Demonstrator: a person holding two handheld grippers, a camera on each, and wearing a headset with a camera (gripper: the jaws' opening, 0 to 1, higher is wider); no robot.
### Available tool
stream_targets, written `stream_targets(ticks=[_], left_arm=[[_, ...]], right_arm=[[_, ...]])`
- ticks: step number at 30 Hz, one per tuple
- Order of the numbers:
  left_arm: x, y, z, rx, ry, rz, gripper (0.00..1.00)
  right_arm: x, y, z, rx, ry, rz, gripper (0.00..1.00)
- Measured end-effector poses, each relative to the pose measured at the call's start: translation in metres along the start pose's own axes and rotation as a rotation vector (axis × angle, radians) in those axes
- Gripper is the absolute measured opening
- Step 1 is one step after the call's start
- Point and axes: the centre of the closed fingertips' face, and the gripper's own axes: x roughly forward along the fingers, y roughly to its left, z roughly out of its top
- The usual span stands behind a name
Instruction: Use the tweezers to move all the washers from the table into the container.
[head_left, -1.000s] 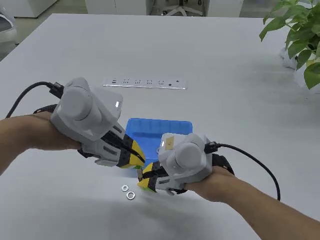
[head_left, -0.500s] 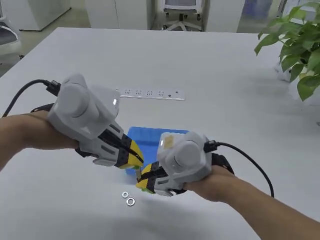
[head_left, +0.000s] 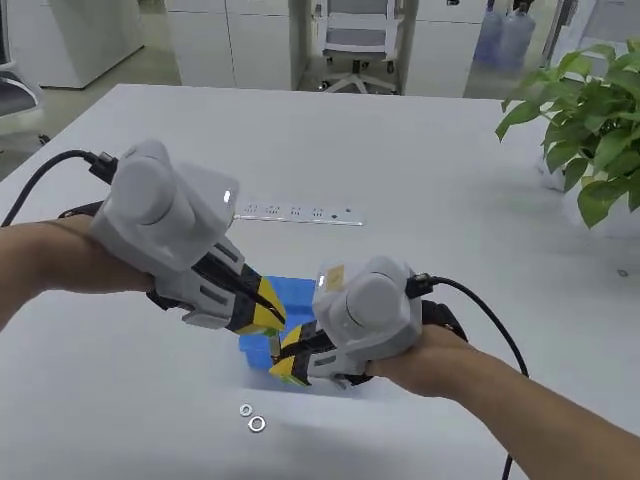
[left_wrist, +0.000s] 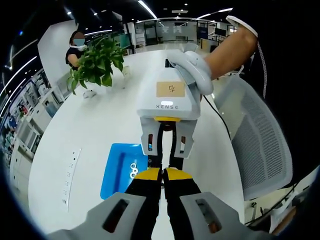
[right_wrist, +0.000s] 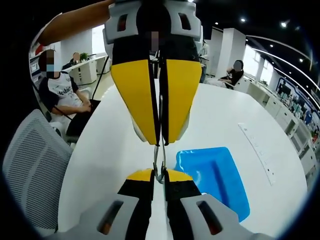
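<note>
Two washers (head_left: 252, 418) still lie on the bench (head_left: 450, 200) near the container (head_left: 292, 293), only the cam has tilted, & left claw (head_left: 266, 318) and right claw (head_left: 287, 361) stay pinched on the tweezers (right_wrist: 159, 155), so no pick-up yet.

The head view looks forward and down from above the table (head_left: 450, 180), close over the left gripper (head_left: 262, 315) and right gripper (head_left: 288, 362), with the tray (head_left: 290, 293) under them and the strip (head_left: 295, 213) and plant (head_left: 590, 150) beyond. The two gripper views face each other at very short range, the left gripper view looking along its jaws straight at the right gripper, the right gripper view up at the left gripper's yellow jaws. All three share the tray and table, and both gripper views share the tweezers (right_wrist: 159, 150) pinched between both pairs of jaws.
</note>
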Motion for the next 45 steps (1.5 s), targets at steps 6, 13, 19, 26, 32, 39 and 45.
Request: stream_targets(ticks=[6, 13, 19, 26, 32, 39, 45], left_arm=[[-0.005, 0.005, 0.006, 0.010, -0.004, 0.010, 0.05], [-0.009, 0.015, 0.013, 0.022, -0.015, 0.026, 0.05], [-0.009, 0.025, 0.017, 0.025, -0.024, 0.039, 0.05], [-0.008, 0.036, 0.018, 0.028, -0.031, 0.047, 0.05], [-0.004, 0.045, 0.015, 0.033, -0.032, 0.046, 0.05], [0.005, 0.052, 0.008, 0.032, -0.028, 0.038, 0.05], [0.014, 0.059, 0.001, 0.024, -0.021, 0.026, 0.05]], right_arm=[[-0.006, -0.007, 0.006, -0.007, -0.002, -0.007, 0.10], [-0.010, -0.019, 0.012, -0.021, -0.003, -0.019, 0.10], [-0.013, -0.030, 0.013, -0.026, -0.005, -0.028, 0.10], [-0.014, -0.042, 0.013, -0.028, -0.006, -0.035, 0.10], [-0.012, -0.051, 0.007, -0.032, -0.004, -0.038, 0.10], [-0.006, -0.059, -0.002, -0.028, 0.003, -0.031, 0.10], [0.000, -0.064, -0.012, -0.019, 0.010, -0.021, 0.10]])
